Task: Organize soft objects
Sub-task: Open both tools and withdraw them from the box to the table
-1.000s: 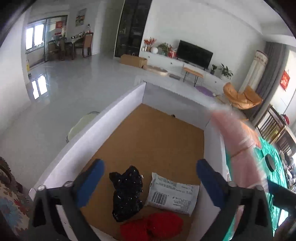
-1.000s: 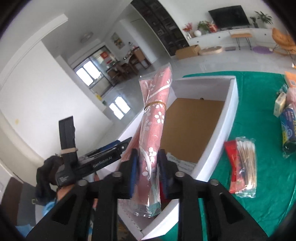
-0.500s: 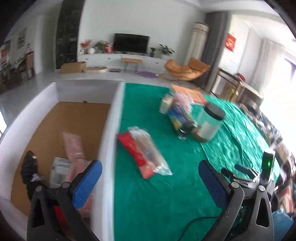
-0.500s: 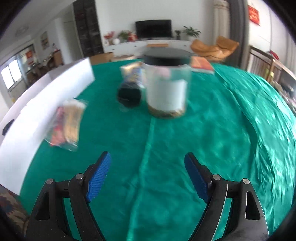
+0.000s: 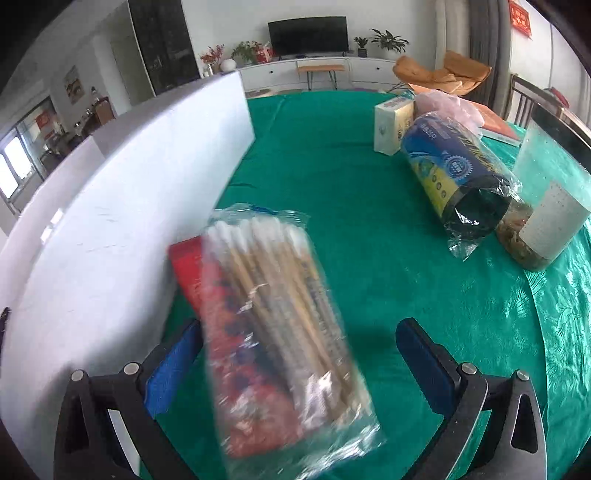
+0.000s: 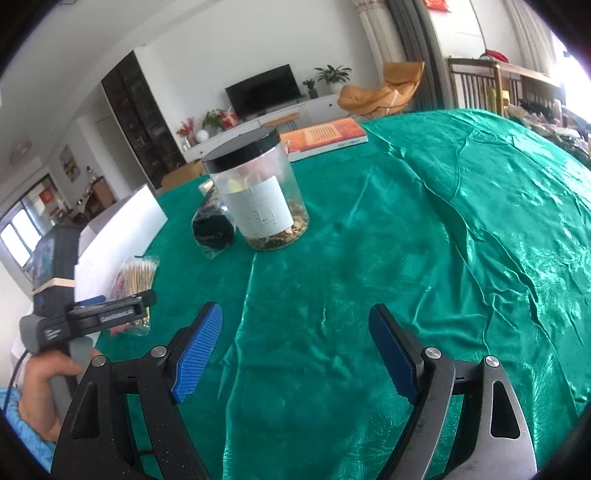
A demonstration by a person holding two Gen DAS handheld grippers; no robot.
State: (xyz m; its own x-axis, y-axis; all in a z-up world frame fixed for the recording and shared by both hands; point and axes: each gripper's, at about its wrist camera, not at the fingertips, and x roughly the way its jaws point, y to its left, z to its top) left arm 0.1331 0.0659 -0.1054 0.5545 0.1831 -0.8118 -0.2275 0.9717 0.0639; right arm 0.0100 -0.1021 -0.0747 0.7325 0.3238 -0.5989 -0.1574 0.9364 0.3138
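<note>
- The left gripper (image 5: 299, 350) has its blue pads spread wide, and the swab pack (image 5: 280, 332) lies between them at lower centre of the left view, just beside the left pad; whether it touches is blurred
- The swab pack rests on the cloth (image 5: 351, 206) close against the white box (image 5: 122, 206), which fills the left of that frame
- The right gripper (image 6: 295, 354) is also spread wide, holding nothing, over bare green cloth at the bottom of the right view
- In the right view the left gripper shows at lower left, covering the near end of the swab pack (image 6: 138, 275)
- Farther up, a wrapped roll (image 5: 454, 173) lies on its side beside a jar (image 6: 258, 192) with a black lid; the jar is cut off at the right edge of the left view
- Behind them stand a small carton (image 5: 391, 125) and a pink bundle (image 5: 447, 103), hard to make out
- A book (image 6: 325, 136) lies at the far edge of the cloth
- At the back of the room, a TV (image 5: 308, 33), plants and an orange chair (image 5: 443, 72)
</note>
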